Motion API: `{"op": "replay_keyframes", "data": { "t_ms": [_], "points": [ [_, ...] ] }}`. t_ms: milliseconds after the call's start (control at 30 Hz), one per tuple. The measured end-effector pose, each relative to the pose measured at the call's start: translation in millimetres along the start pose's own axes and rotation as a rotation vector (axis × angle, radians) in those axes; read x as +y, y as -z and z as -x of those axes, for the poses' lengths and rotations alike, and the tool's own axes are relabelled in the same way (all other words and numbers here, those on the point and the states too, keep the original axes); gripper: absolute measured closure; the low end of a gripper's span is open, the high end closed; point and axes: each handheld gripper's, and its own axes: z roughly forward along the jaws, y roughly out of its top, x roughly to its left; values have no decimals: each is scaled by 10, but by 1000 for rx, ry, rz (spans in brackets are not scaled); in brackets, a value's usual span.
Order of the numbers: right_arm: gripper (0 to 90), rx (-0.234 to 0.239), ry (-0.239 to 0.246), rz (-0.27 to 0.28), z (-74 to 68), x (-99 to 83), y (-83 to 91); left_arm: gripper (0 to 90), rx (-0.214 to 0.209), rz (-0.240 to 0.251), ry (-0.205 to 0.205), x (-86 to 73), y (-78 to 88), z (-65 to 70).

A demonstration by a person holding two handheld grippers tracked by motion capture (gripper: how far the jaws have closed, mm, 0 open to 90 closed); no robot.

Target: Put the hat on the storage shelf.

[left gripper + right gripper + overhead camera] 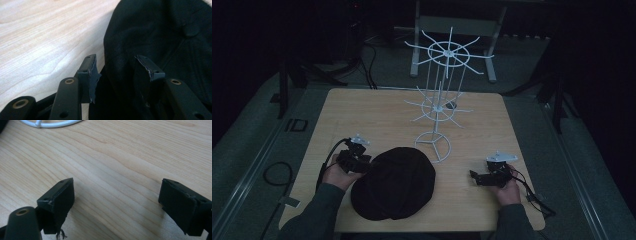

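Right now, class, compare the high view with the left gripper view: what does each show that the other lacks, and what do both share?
High view alone: the white wire display stand with spoked tiers, the right tool held apart over bare wood, and both forearms of the person.

Left gripper view alone: the left tool seen close, its jaws parted with a fold of fabric between them; whether the pads press on it is unclear.

Both: the black fabric cap lying on the light wooden table, with the left tool at the cap's edge.
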Motion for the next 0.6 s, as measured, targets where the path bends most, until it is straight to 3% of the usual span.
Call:
{"op": "replay_keyframes", "data": {
  "t_ms": [300,500,600],
  "points": [
    [132,0,0,0,0,0,0,563,4,-83,9,20,-231,64],
    [132,0,0,0,0,0,0,560,5,-95,25,17,-294,64],
    [132,0,0,0,0,0,0,568,-16,-99,55,-1,-328,37]
  ]
}}
